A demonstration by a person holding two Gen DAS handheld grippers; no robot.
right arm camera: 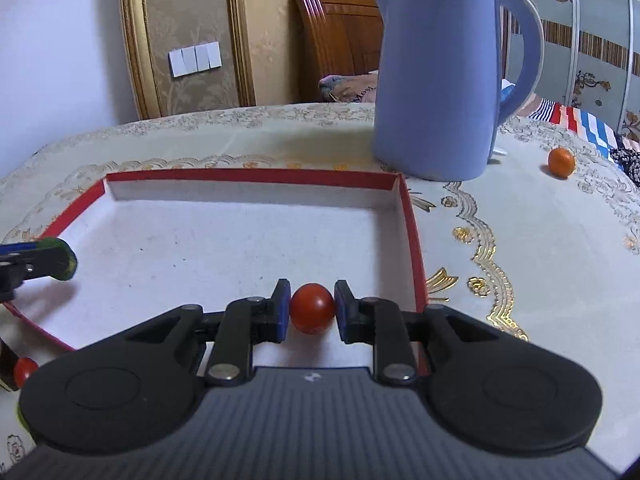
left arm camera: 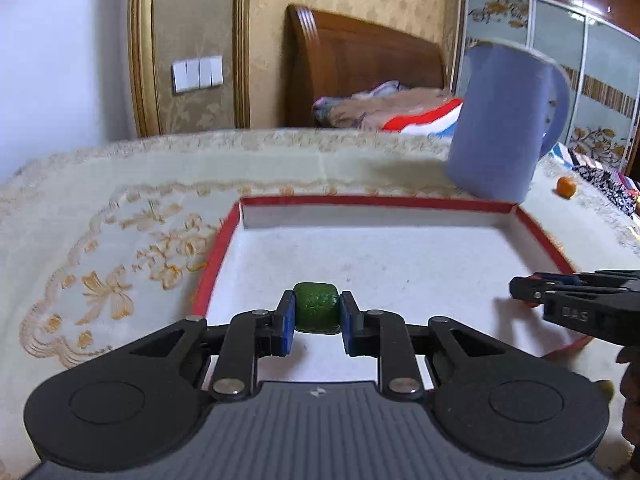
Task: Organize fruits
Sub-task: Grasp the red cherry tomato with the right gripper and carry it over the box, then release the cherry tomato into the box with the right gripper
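A shallow box (left arm camera: 224,248) with a red rim and white floor lies on the table. My left gripper (left arm camera: 317,315) is shut on a small green fruit (left arm camera: 316,307), held over the box's near left part. In the right wrist view my right gripper (right arm camera: 311,309) is shut on a small red fruit (right arm camera: 312,308) above the near right part of the box (right arm camera: 412,232). Each gripper shows in the other's view: the right gripper (left arm camera: 520,290) at the right edge, the left gripper (right arm camera: 60,258) at the left edge with the green fruit. An orange fruit (right arm camera: 561,162) lies on the cloth far right.
A tall blue kettle (right arm camera: 436,80) stands behind the box's far right corner. Another small red fruit (right arm camera: 25,370) lies near the left edge, outside the box. An embroidered cream tablecloth (left arm camera: 100,220) covers the table. A bed and a wardrobe stand beyond.
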